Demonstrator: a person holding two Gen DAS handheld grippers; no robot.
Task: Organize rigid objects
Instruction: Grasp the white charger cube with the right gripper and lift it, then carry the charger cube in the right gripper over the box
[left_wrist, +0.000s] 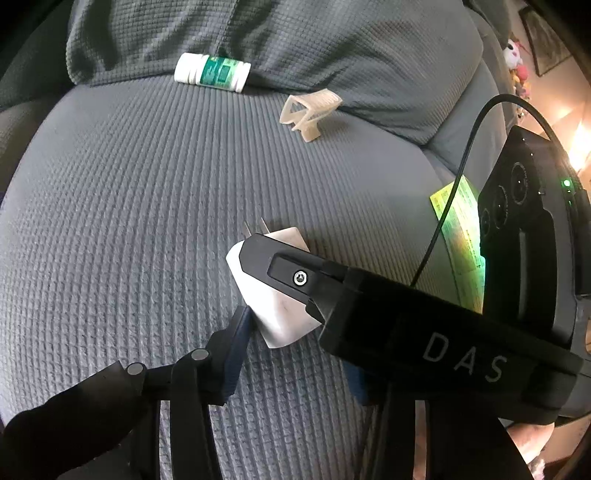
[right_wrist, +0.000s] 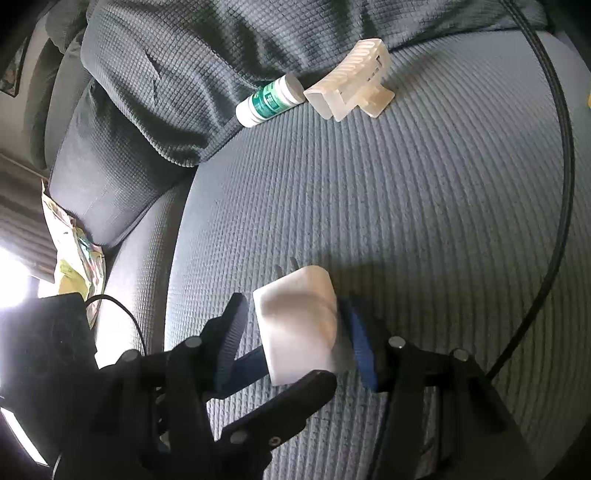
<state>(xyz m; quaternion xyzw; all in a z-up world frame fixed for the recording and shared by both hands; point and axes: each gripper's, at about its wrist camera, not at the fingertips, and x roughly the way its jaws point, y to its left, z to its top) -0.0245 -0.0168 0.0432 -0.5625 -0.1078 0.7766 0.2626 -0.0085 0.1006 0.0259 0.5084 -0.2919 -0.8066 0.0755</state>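
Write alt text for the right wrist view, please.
A white charger plug sits between the right tool's fingers on a grey ribbed sofa cushion, the left tool's finger crossing below it; whether either grips is unclear. Farther back lie a green-labelled white bottle and a cream claw clip.

A grey ribbed sofa seat cushion (left_wrist: 129, 221) carries the things; a white pill bottle with a green label (left_wrist: 212, 72) lies on its side against the back cushion (left_wrist: 295, 33); a translucent hair claw clip (left_wrist: 310, 112) rests near it; a white plug adapter (right_wrist: 299, 321) sits nearer the front.
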